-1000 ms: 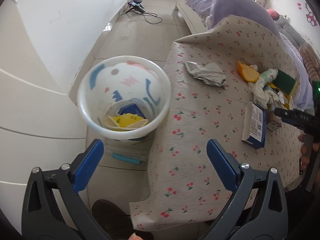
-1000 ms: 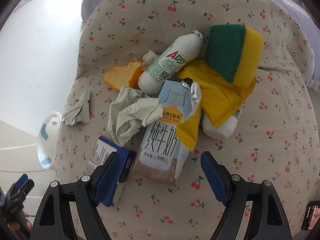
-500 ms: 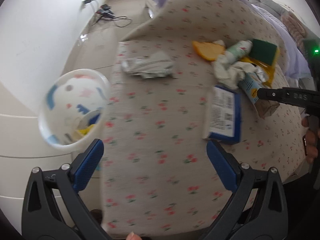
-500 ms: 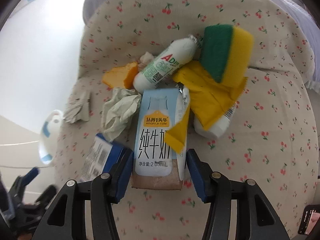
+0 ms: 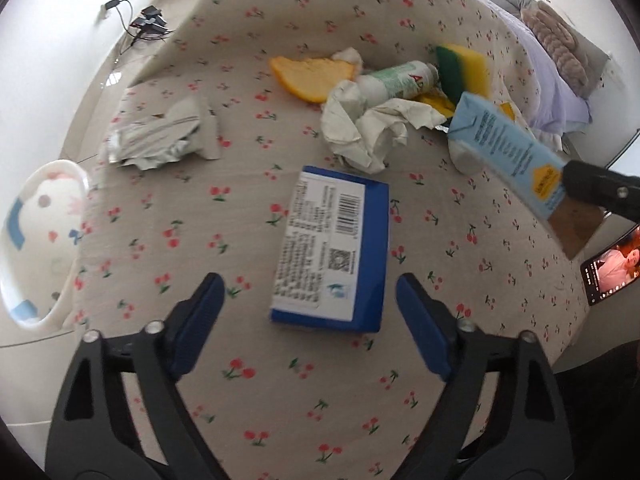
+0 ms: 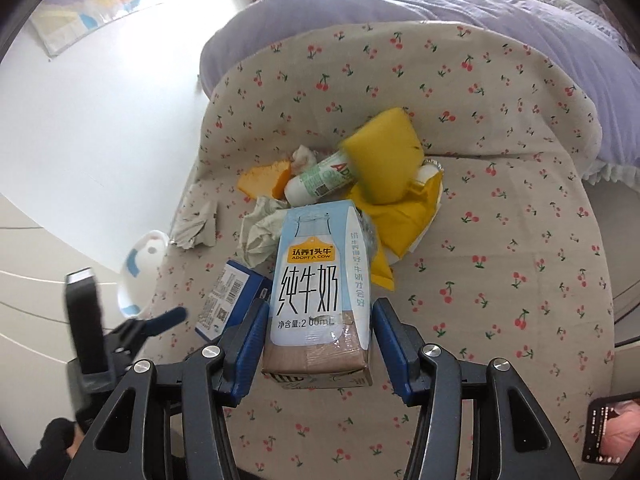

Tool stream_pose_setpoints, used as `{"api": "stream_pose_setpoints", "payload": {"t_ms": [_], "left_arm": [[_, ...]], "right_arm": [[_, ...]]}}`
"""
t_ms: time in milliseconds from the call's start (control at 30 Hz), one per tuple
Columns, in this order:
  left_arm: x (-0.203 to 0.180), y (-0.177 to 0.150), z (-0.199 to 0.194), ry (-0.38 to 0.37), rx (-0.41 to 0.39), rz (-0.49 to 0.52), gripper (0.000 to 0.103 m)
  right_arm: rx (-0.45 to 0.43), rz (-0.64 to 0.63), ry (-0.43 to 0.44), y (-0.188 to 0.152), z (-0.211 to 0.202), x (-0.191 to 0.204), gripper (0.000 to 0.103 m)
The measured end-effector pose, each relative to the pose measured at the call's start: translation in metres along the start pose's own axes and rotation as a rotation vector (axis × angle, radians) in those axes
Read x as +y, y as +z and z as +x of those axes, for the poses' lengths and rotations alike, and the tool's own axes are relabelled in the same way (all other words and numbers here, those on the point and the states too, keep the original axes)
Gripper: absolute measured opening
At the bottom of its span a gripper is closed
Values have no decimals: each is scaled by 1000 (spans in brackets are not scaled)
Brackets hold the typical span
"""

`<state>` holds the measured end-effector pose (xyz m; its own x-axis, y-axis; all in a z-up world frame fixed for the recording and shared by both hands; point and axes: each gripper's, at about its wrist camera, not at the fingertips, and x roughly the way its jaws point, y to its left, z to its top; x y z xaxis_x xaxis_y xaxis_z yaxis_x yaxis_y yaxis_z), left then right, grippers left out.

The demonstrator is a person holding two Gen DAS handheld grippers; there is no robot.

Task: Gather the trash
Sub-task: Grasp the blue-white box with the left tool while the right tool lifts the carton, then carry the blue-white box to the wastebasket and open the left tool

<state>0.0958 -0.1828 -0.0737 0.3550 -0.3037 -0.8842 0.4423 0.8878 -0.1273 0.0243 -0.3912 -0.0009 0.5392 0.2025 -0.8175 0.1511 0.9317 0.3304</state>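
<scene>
My right gripper (image 6: 318,342) is shut on a light blue milk carton (image 6: 316,292) and holds it above the cherry-print cloth (image 6: 500,240). From the left wrist view the same carton (image 5: 508,156) hangs at the right. My left gripper (image 5: 310,316) hovers just over a flat blue box (image 5: 332,256); its jaws are closing, the box lies between them, and the pads do not touch it. Crumpled paper (image 5: 368,128), an orange peel (image 5: 312,74), a white bottle (image 5: 400,82), a sponge (image 5: 462,66) and a grey wrapper (image 5: 164,136) lie beyond.
A white patterned bin (image 5: 38,236) stands on the floor off the cloth's left edge. A phone (image 5: 610,270) lies at the right edge. A purple bed (image 6: 460,4) runs behind. Cables (image 5: 146,24) lie on the floor.
My right gripper closed on the milk carton and lifted it off the pile. My left gripper swung from over the bin to above the blue box and narrowed.
</scene>
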Motion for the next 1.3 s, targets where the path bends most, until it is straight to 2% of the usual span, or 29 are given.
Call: {"api": "stream_pose_setpoints", "payload": {"t_ms": [100,167,400,633,867,1300], "left_arm": [[-3,1,6,0,7,6,74],[-6,2,10,-11,14,6,62],[1,2,-6,-65,-14,2,60],[24,3,-32,-93,-62,-53,60],[49,0,-41,-87,-86,-94,60],[103,-11,-63,-56,-120,-197,60]], "right_arm": [[-9,-1,1,-1,-5,-1,54],[-10,6,3,0,-8,-4,54],[-25,10,10,1,-5,3,54],[-49,-3,34,5,-10,17,54],[-70,-21,66,13,-10,40,54],[-40,-83,116,15,15,96,55]]}}
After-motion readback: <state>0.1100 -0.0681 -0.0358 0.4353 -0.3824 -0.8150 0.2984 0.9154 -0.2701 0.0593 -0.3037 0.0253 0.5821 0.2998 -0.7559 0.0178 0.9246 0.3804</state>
